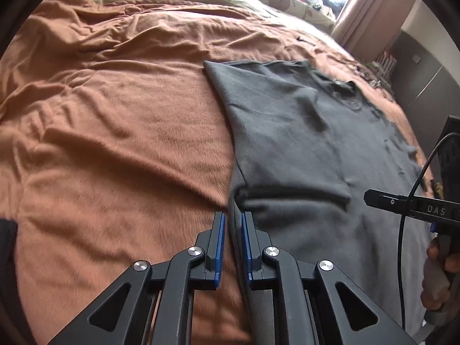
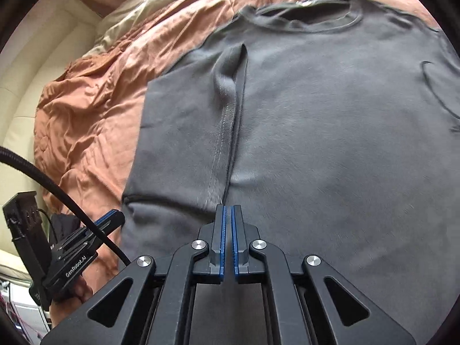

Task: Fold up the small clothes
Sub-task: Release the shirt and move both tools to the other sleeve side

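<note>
Rumpled orange blanket [image 1: 115, 143] on bed, grey shirt [image 1: 302, 129] spread, curtain [image 1: 371, 8] behind.

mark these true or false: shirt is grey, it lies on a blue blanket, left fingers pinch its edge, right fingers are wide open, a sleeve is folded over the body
1. The shirt is grey. True.
2. It lies on a blue blanket. False: the blanket is orange-brown.
3. The left gripper has its fingers pinching the shirt's edge. True.
4. The right fingers are wide open. False: the right gripper is shut on a fold of the shirt.
5. A sleeve is folded over the body. True.
</note>
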`<action>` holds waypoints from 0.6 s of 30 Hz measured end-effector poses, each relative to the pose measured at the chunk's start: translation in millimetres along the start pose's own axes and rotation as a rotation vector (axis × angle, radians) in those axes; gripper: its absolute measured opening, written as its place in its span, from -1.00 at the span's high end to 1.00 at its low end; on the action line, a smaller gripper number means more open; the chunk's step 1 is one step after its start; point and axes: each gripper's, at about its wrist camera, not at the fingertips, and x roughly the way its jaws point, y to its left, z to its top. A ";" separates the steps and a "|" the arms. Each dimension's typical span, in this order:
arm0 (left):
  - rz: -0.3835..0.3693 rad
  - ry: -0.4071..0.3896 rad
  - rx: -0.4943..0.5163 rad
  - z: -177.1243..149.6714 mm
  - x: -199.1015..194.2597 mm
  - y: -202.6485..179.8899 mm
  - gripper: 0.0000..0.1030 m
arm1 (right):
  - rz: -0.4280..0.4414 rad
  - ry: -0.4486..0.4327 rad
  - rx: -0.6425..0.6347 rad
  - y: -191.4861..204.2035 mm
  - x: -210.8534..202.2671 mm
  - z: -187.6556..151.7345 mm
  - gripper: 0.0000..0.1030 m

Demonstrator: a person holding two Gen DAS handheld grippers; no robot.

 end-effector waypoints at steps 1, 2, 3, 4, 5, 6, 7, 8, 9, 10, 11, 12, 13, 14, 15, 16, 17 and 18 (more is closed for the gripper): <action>-0.006 -0.002 0.013 -3.3 -5.4 -2.0 0.75 | -0.009 -0.012 -0.017 1.9 -7.8 -4.9 0.98; -0.004 -0.004 0.027 -5.3 -9.1 -4.1 0.71 | -0.016 -0.026 -0.035 1.9 -16.7 -9.7 0.98; 0.004 -0.010 0.046 -7.8 -14.0 -7.2 0.62 | -0.030 -0.041 -0.058 2.5 -25.7 -14.3 0.98; 0.012 -0.021 0.061 -9.6 -18.3 -10.7 0.55 | -0.046 -0.052 -0.080 3.4 -32.7 -18.6 0.97; 0.017 -0.034 0.069 -10.5 -22.4 -14.8 0.40 | -0.067 -0.060 -0.102 1.9 -41.3 -23.9 0.93; 0.015 -0.042 0.072 -9.9 -24.1 -18.0 0.29 | -0.082 -0.068 -0.114 -0.8 -49.9 -28.6 0.70; 0.011 -0.049 0.072 -9.0 -26.7 -23.3 0.27 | -0.078 -0.089 -0.114 -5.5 -60.8 -33.5 0.23; 0.009 -0.051 0.072 -8.4 -29.0 -28.4 0.25 | -0.074 -0.111 -0.114 -9.3 -71.0 -37.4 -0.02; 0.007 -0.052 0.072 -7.3 -31.1 -34.6 0.25 | -0.079 -0.154 -0.121 -14.4 -85.6 -42.1 -0.29; 0.005 -0.052 0.075 -5.7 -33.1 -41.5 0.24 | -0.085 -0.176 -0.129 -18.8 -94.6 -45.4 -0.29; 0.004 -0.050 0.083 -4.0 -35.8 -49.9 0.21 | -0.100 -0.201 -0.131 -24.4 -104.2 -47.2 -0.30; 0.005 -0.052 0.091 -2.8 -37.5 -55.7 0.14 | -0.096 -0.208 -0.115 -31.2 -111.0 -46.8 -0.30; 0.007 -0.060 0.102 -0.9 -40.2 -63.7 0.10 | -0.072 -0.210 -0.093 -38.6 -115.6 -48.1 -0.30; 0.006 -0.073 0.108 0.3 -43.3 -70.3 -0.02 | -0.050 -0.225 -0.073 -45.5 -121.0 -48.3 -0.30; 0.006 -0.087 0.110 1.7 -46.3 -76.8 -0.15 | -0.019 -0.264 -0.063 -53.4 -129.9 -49.9 -0.30; 0.009 -0.103 0.109 4.1 -48.5 -83.7 -0.22 | 0.031 -0.313 -0.071 -60.3 -139.4 -53.2 -0.30; 0.011 -0.117 0.106 6.1 -50.7 -89.5 -0.35 | 0.063 -0.343 -0.077 -65.1 -145.3 -56.4 -0.30; 0.015 -0.134 0.104 8.1 -52.7 -95.5 -0.44 | 0.091 -0.374 -0.087 -70.4 -152.5 -60.2 -0.30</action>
